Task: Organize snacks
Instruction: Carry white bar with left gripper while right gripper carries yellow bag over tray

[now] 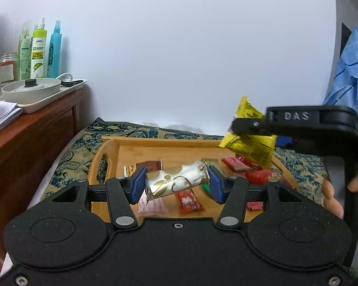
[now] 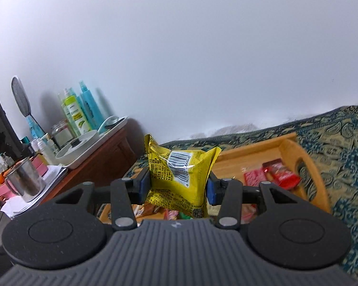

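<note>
Two snacks are held clear of the wooden tray (image 1: 112, 152), so the step in hand appears to be the carrying of picked items toward wherever they are to be sorted. The left hand-held gripper (image 1: 176, 182) is closed partway on a white-and-gold wrapped bar (image 1: 176, 181), which is clamped lengthwise between the blue pads (image 1: 139, 184) and lies roughly level above the tray. The right hand-held gripper (image 2: 176, 183) is likewise closed partway on a yellow packet (image 2: 179, 178), gripped at its sides with the barcode side facing the camera and the sealed top edge standing above the jaws. In the left wrist view the same yellow packet (image 1: 250, 143) is seen held aloft above the tray's far right corner — well above the red wrapped snacks (image 1: 241, 166) left lying inside. Both grippers are pointed somewhat downward across the tray, which rests on a patterned bedspread (image 1: 66, 157); a person's fingers (image 1: 331, 197) are seen on the right gripper's handle. No sorting place is shown, so the next move is judged to call for a steady carry with both grips kept firm — crinkly wrappers may slip — and then a low, gentle release.
</note>
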Demonstrator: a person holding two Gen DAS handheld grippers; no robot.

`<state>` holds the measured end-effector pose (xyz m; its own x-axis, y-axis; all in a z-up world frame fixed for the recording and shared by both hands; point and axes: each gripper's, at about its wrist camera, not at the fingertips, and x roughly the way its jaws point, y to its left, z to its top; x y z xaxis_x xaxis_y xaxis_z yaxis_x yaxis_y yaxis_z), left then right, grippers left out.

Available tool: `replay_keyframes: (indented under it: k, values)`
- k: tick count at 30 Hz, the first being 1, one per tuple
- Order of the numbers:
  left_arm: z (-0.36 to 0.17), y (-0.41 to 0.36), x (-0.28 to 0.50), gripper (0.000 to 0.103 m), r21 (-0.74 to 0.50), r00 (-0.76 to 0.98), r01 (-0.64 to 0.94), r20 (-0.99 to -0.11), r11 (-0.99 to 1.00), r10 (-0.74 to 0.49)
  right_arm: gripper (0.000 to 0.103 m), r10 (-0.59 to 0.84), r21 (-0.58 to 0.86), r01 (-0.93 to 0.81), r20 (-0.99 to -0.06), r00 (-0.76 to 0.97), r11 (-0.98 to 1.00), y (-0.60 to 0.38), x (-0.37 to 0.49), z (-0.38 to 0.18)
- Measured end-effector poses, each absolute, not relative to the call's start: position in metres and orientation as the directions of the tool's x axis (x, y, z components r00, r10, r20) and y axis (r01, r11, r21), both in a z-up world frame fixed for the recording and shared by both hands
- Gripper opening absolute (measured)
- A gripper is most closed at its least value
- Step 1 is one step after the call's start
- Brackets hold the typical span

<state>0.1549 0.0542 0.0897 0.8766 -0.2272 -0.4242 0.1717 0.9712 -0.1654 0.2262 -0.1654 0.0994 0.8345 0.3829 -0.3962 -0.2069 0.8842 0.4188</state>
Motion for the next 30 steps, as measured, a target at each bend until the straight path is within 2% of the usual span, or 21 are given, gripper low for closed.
replay_keyframes:
  k: [12, 30]
  values:
    - [0.097, 0.056, 0.193, 0.052, -0.189, 0.869, 0.124, -0.454, 0.974, -0.198, 0.050, 0.372, 0.429, -0.201, -0.363, 0.854, 0.881, -0.174, 0.240, 0.102]
    - [0.116, 0.048, 0.235, 0.052, -0.183, 0.863, 0.079, -0.479, 0.980, -0.159, 0.050, 0.344, 0.414, -0.178, -0.370, 0.863, 0.893, -0.184, 0.253, 0.101]
